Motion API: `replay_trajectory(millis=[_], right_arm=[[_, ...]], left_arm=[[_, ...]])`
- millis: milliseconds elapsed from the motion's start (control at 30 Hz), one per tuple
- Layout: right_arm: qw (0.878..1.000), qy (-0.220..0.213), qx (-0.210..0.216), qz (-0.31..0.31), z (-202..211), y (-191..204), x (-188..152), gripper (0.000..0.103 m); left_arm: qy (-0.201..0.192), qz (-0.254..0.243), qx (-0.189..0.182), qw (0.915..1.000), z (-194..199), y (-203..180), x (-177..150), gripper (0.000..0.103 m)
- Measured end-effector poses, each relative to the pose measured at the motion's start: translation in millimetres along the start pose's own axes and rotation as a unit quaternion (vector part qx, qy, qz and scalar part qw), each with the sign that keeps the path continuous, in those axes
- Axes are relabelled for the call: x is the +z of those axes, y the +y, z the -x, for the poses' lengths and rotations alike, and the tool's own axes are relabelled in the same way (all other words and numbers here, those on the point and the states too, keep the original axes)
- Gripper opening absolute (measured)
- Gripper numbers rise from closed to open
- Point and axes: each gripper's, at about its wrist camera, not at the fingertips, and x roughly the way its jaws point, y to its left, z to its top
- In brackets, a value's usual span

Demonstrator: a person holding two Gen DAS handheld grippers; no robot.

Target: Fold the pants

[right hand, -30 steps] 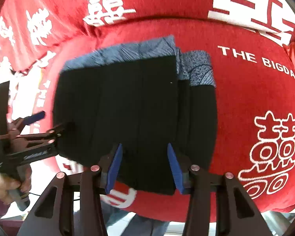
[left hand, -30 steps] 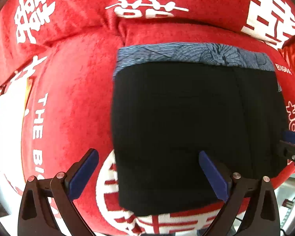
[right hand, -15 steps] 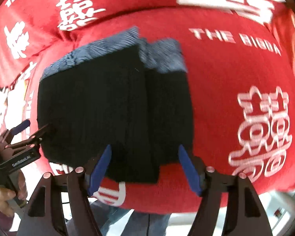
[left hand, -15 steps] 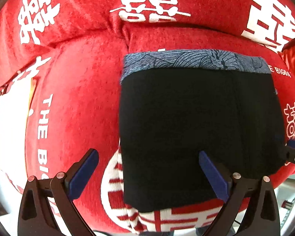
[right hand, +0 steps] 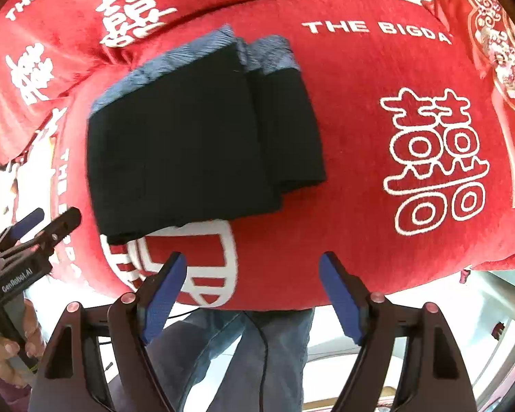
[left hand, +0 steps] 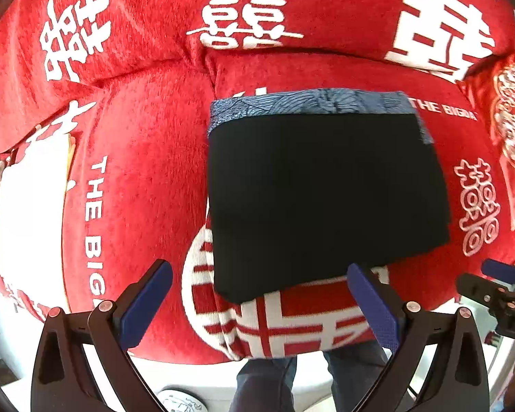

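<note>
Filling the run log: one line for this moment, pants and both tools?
pants: folded, flat on red blanket | left tool: open, empty | right tool: jaws just opened, empty

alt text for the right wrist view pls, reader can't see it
Folded black pants with a blue-grey patterned waistband lie on a red blanket printed with white characters. The open right gripper hangs above the blanket's near edge, its jaws having just opened, nothing between them. The left gripper shows at the left edge.

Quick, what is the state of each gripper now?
Left gripper: open, holding nothing.
Right gripper: open, its jaws have just been opening, nothing between them; the folded pants lie free.
</note>
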Motion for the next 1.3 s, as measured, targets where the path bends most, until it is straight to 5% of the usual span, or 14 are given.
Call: replay_trajectory(millis=[667,1300], right_arm=[[0.994,-0.075,-0.076,0.037,71.2,59.6,-24.5,0.082],[0.989,-0.076,-0.082,0.097,85.5,60.5,-1.4,0.082]], left_arm=[[-0.030,-0.009,0.005,0.9995,75.6,18.7,-34.7,0.102],[-0.014,0.014,0.045,0.9988,83.5,-9.7,-24.0,0.102]])
